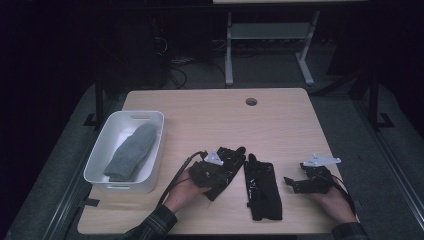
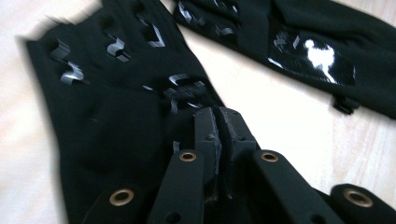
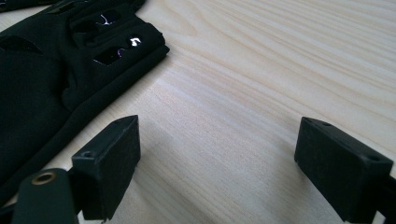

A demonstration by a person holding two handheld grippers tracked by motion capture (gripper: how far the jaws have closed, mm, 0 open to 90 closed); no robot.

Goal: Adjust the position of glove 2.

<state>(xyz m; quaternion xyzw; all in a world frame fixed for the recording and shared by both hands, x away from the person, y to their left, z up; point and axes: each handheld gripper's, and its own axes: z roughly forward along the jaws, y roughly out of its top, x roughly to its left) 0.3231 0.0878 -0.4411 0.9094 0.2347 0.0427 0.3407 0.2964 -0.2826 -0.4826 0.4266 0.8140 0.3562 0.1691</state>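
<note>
The left hand-held gripper has its jaws pressed together, pinching a fold of the left black glove; soft knit could slip free, since the hold looks thin. The right hand-held gripper is spread over bare table, just beside the second black glove, which lies flat. Both gloves carry glossy grip patches. A grey sock lies in the white plastic bin.

A light wooden table with a round cable hole stands on grey floor in a dark room, a white-legged desk behind it.
</note>
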